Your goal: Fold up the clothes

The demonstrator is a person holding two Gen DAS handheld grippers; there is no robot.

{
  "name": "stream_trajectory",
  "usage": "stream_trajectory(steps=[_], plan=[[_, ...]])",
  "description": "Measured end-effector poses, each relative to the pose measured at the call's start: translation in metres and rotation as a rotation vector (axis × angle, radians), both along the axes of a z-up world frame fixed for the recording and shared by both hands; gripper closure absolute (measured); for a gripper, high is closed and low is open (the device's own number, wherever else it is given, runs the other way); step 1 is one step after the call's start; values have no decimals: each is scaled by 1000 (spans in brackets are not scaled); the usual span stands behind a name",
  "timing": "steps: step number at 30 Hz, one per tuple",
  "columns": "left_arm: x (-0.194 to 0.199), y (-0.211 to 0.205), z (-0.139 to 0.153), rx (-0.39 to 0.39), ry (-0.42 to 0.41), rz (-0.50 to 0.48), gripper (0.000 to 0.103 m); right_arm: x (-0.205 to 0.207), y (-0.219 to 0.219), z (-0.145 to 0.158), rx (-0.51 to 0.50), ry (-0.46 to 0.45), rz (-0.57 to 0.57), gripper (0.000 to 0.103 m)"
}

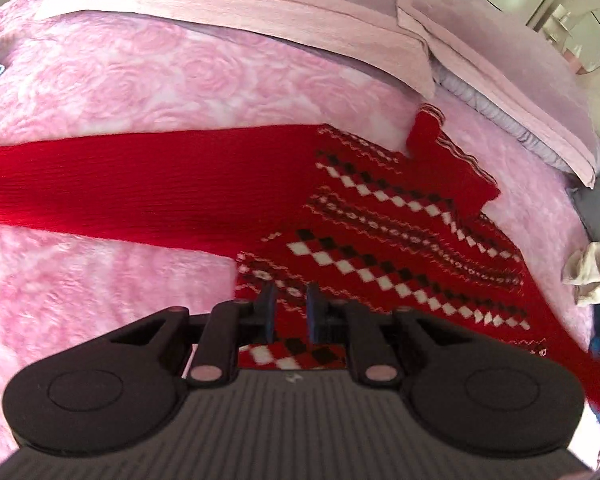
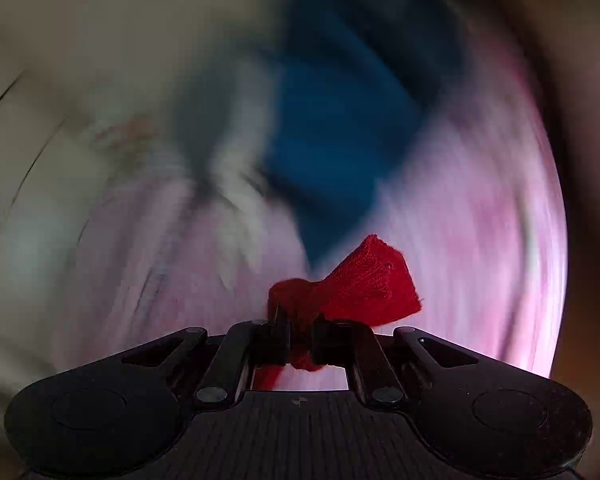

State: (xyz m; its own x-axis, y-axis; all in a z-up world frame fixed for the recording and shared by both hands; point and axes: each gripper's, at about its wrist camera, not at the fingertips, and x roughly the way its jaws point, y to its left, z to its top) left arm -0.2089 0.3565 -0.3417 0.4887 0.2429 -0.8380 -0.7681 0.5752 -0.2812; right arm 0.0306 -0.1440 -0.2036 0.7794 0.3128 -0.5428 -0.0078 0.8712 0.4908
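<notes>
Red knitted sweater with black-and-white diamond bands (image 1: 380, 240) is spread across the pink rose-textured bed (image 1: 100, 92), centre frame. A red cuff is clamped in the right gripper (image 2: 300, 338); it could slip out under tension. The left gripper (image 1: 290, 308) appears nearly closed and empty.

Ribbed red knit sweater (image 1: 372, 240) lies on plush, rose-textured pink bedspread (image 1: 120, 80)

The left wrist view is bright and evenly lit, soft with slight motion blur, its edges bowed by the fisheye and dark at the corners. The right wrist view is dimmer, its background smeared into swirling streaks; only the foreground stays sharp.
</notes>
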Motion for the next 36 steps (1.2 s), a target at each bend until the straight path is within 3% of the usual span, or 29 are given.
stream_trajectory(steps=[2,3,5,6,7,8,9,13,17,21,23,26,32,36], plan=[[3,-4,-6,-27,6,-1,92,11,4,7,-135,-73,58,96],[5,-5,-10,-45,10,-2,92,20,3,0,-164,-59,62,96],[5,-9,-21,-91,24,-9,92,44,-4,-45,-196,86,25,91],[5,-11,-26,-112,31,-12,92,53,-10,-71,-217,193,2,76],[2,-12,-31,-120,42,-18,92,58,-16,-99,-237,320,-33,68],[-1,-13,-33,-121,53,-26,92,64,-21,-128,-254,452,-75,68],[-4,-13,-35,-119,65,-34,92,59,-26,-143,-226,494,-118,68],[-18,-9,-38,-89,115,-54,92,30,-30,-147,-76,468,-207,66],[-20,-2,-38,-90,109,-49,91,31,-41,-132,-17,358,-129,66],[-8,2,-43,-66,149,-108,88,64,-9,-142,-276,528,-59,67],[-2,7,-42,-50,156,-135,88,72,13,-129,-362,486,-41,66],[9,20,-36,-18,133,-166,87,81,52,-101,-363,337,69,66],[70,68,-24,26,20,-185,73,142,171,-103,-190,290,422,66],[134,95,-22,32,-69,-252,65,185,269,-127,-26,352,583,66]])
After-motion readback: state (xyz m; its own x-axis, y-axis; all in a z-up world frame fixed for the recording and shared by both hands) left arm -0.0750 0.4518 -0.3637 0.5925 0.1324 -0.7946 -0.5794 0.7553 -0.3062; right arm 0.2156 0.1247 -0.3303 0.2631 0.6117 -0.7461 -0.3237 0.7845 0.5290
